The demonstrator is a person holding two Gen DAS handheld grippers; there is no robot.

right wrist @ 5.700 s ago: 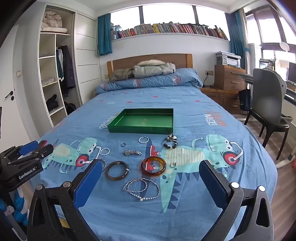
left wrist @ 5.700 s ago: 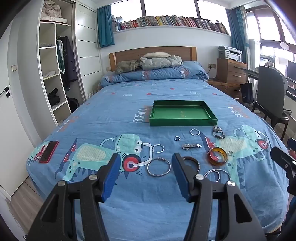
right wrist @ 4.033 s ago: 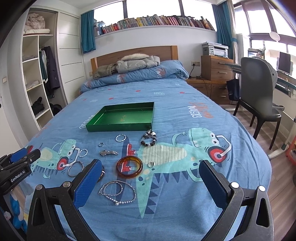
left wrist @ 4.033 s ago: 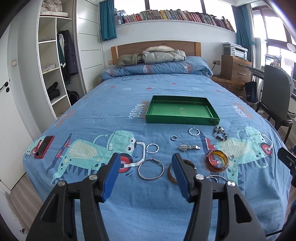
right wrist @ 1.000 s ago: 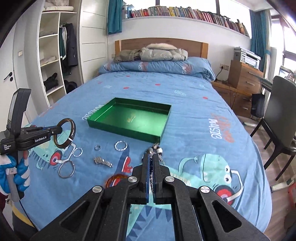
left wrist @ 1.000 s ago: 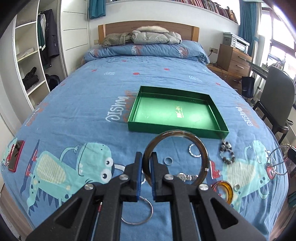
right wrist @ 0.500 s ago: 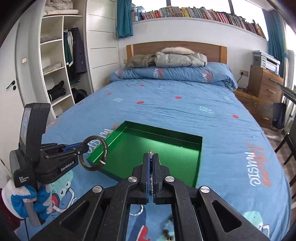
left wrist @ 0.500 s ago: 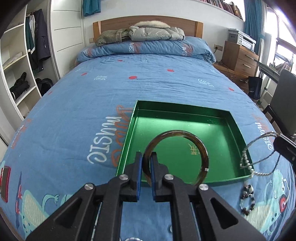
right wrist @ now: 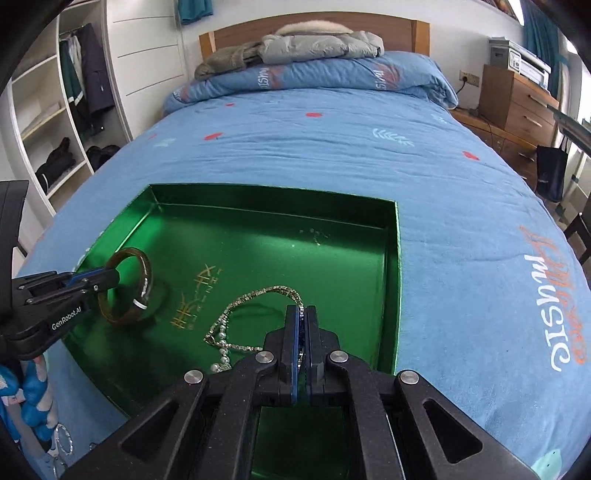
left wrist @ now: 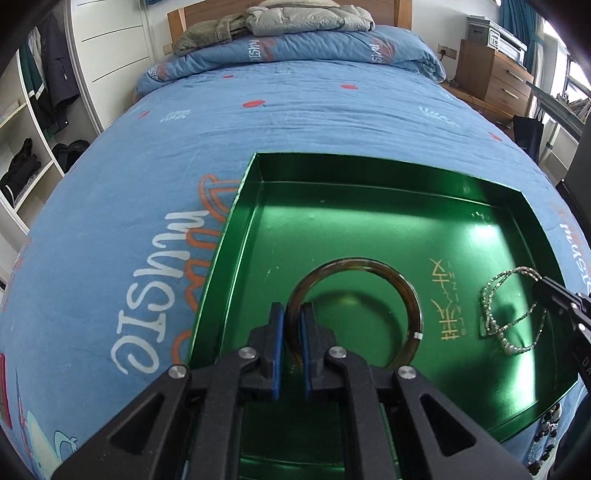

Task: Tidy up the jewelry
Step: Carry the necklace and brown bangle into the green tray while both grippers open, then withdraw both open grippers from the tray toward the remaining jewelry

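A green tray (left wrist: 236, 206) lies on the blue bedspread; it also shows in the right wrist view (right wrist: 393, 258). My left gripper (left wrist: 291, 314) is shut on a brown bangle (left wrist: 406, 295) and holds it low over the tray's left half; the right wrist view shows the gripper (right wrist: 110, 275) and the bangle (right wrist: 144, 284) too. My right gripper (right wrist: 303, 314) is shut on a silver bead necklace (right wrist: 236, 306), whose loose end hangs onto the tray floor. The necklace (left wrist: 506, 325) also shows at the right of the left wrist view.
A beaded bracelet (left wrist: 546, 424) lies on the bedspread just outside the tray's near right corner. Silver rings (right wrist: 62, 443) lie on the bedspread at the lower left of the right wrist view. Pillows and a jacket (left wrist: 303, 18) lie at the headboard.
Both grippers have moved forward and down over the tray. The bangle and the necklace now hang low inside it, with the necklace's end touching the floor.
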